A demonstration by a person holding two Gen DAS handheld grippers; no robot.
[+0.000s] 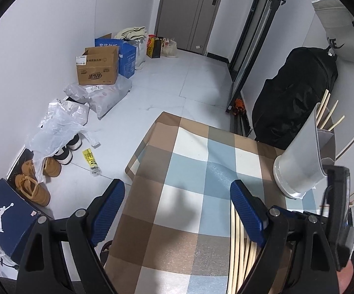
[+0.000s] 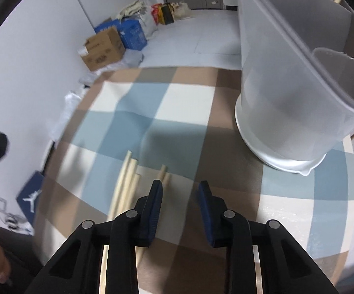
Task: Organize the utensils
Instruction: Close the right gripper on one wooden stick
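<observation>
Several pale wooden chopsticks [image 2: 126, 183] lie side by side on the checked tablecloth [image 2: 182, 103]; in the left wrist view they [image 1: 238, 250] lie under my left gripper's right finger. A white plastic utensil holder [image 2: 289, 107] stands at the table's far right, with chopsticks [image 1: 329, 115] sticking out of it in the left wrist view. My right gripper [image 2: 180, 191] is open and empty, just right of the chopstick tips. My left gripper [image 1: 177, 193] is wide open and empty above the cloth.
The table's left edge [image 1: 137, 152] drops to a floor with shoes [image 1: 37, 171], a blue shoebox [image 1: 7, 213], plastic bags and cardboard boxes [image 1: 98, 66]. A black bag [image 1: 294, 98] stands behind the table by the holder [image 1: 302, 156].
</observation>
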